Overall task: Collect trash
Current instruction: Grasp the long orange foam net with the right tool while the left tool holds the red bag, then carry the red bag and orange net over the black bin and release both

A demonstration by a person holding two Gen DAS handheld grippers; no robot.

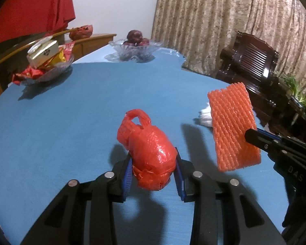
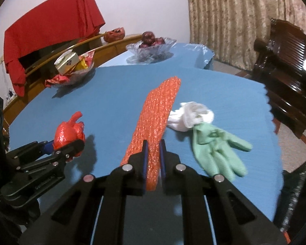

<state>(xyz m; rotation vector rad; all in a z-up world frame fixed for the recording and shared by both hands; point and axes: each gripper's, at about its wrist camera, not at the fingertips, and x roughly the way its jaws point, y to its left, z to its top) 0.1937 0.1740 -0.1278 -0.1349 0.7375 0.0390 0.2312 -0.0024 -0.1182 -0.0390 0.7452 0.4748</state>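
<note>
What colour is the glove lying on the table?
Pale green. The glove shows best in the right wrist view, beside the white tissue.

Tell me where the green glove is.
Right wrist view: the green glove lies on the blue table, right of the gripped orange foam net, touching the white wad.

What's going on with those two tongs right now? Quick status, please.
Left tongs shut on red plastic bag. Right tongs shut on orange foam net. White wad and green glove remain on blue table. Nothing blocking.
</note>
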